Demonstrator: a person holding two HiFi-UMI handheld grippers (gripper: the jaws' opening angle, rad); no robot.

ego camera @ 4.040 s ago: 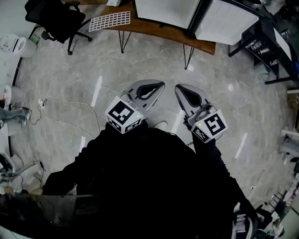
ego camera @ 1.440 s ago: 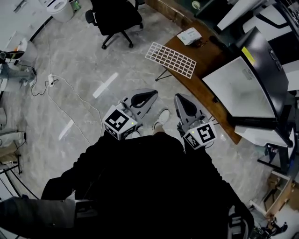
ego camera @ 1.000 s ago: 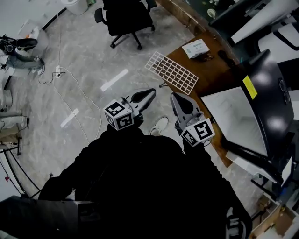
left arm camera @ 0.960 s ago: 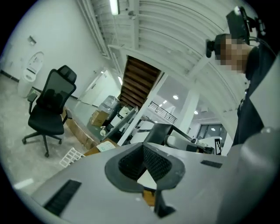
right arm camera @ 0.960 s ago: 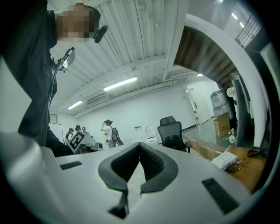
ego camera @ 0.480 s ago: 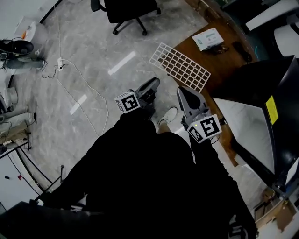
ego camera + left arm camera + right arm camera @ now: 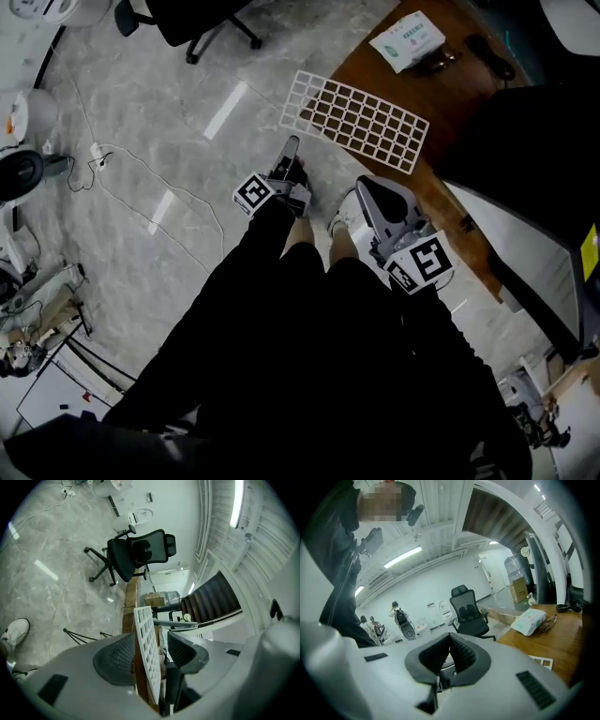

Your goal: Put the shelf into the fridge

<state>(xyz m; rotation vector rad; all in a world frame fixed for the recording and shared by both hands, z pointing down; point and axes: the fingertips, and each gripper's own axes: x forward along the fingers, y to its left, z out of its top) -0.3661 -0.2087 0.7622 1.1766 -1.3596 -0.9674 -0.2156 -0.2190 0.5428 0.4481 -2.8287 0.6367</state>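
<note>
The shelf (image 7: 354, 119), a white grid panel, lies flat on the corner of a wooden table (image 7: 457, 101), its left end overhanging the floor. My left gripper (image 7: 289, 155) is rolled on its side at the shelf's near edge. In the left gripper view the shelf (image 7: 146, 641) runs edge-on between the two pads (image 7: 117, 657), with a gap on each side; the jaws are opening around it. My right gripper (image 7: 365, 187) hangs lower right of the shelf, shut and empty, its pads (image 7: 461, 651) pressed together. A corner of the shelf (image 7: 541, 660) shows in the right gripper view.
A white packet (image 7: 408, 39) and a black cable lie on the table behind the shelf. A black office chair (image 7: 192, 17) stands on the marble floor at the upper left, and a white cord (image 7: 141, 187) trails across the floor. A dark appliance (image 7: 525, 141) stands to the right.
The left gripper has rolled onto its side, reached forward to the shelf's near edge and opened its jaws around it. The view has swung toward the table. The right gripper stays shut.
</note>
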